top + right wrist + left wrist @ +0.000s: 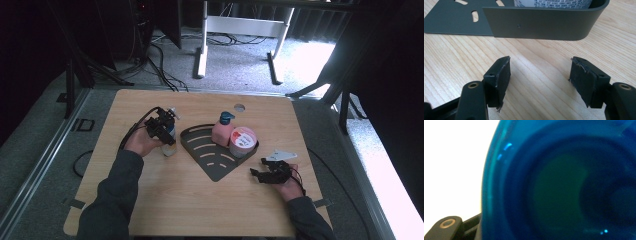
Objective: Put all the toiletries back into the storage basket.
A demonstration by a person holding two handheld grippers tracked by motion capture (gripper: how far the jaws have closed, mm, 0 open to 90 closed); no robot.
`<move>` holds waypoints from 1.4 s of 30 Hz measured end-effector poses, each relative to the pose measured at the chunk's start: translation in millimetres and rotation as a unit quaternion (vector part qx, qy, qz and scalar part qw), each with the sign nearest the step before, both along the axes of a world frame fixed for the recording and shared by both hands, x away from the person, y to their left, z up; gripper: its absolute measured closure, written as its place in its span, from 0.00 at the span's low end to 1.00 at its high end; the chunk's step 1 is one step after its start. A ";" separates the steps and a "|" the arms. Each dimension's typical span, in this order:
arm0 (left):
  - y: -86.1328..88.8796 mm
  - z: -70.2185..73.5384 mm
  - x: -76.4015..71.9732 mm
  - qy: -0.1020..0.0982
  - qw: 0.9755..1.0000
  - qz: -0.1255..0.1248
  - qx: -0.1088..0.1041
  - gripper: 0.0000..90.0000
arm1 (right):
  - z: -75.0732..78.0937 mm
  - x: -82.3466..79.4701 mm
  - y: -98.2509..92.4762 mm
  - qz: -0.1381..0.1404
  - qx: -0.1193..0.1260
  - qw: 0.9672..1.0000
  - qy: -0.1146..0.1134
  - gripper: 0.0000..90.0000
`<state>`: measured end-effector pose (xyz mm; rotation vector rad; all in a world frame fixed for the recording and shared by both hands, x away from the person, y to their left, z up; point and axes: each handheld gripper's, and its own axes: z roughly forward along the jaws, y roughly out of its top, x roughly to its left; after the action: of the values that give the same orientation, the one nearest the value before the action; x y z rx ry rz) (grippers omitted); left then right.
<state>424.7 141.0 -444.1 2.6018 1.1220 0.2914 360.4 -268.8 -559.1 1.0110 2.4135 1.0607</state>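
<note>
A blue translucent bottle with a pale cap stands on the wooden table, left of a dark grey corner tray. My left gripper is shut on the bottle's body. In the left gripper view the blue bottle is very close and blurred, with one finger at the bottom left. On the tray stand a pink pump bottle and a round pink-lidded tub. My right gripper rests low at the tray's right corner. In its own view the right gripper is open over bare wood, just short of the tray's wall.
A small round hole sits near the table's far edge. Bare wood spreads in front of the tray, between the two forearms. Beyond the table, cables and a white desk frame are on the grey floor.
</note>
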 end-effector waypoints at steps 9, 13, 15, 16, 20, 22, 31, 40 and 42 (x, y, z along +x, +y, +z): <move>-0.1 8.1 -1.2 -0.006 1.000 -0.001 -0.002 0.61 | 0.0 0.0 0.0 0.000 0.000 1.000 0.000 0.36; -1.0 13.2 -1.5 -0.010 1.000 -0.003 -0.004 0.61 | 0.0 0.0 0.0 0.000 0.000 1.000 0.000 0.36; -1.7 15.1 -2.0 -0.014 1.000 -0.002 -0.005 0.61 | 0.0 0.0 0.0 0.000 0.000 1.000 0.000 0.36; -1.9 16.0 -2.2 -0.015 1.000 -0.004 -0.005 0.61 | 0.0 0.0 0.0 0.000 0.000 1.000 0.000 0.36; -2.7 19.5 -3.6 -0.020 1.000 -0.007 -0.009 0.61 | 0.0 0.0 0.0 0.000 0.000 1.000 0.000 0.36; -2.7 20.9 -3.9 -0.022 1.000 -0.006 -0.014 0.61 | 0.0 0.0 0.0 0.000 0.000 1.000 0.000 0.36; -3.3 25.0 -6.5 -0.031 0.999 -0.010 -0.022 0.61 | 0.0 0.0 0.0 0.000 0.000 1.000 0.000 0.36; -9.9 31.3 -6.5 -0.034 0.999 -0.019 -0.020 0.61 | 0.0 0.0 0.0 0.000 0.000 1.000 0.000 0.36; -12.0 32.8 -6.2 -0.037 0.999 -0.019 -0.020 0.61 | 0.0 0.0 0.0 0.000 0.000 1.000 0.000 0.36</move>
<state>418.4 129.0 -411.3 2.5527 1.0411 0.3489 360.3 -268.8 -559.0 1.0112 2.4139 1.0601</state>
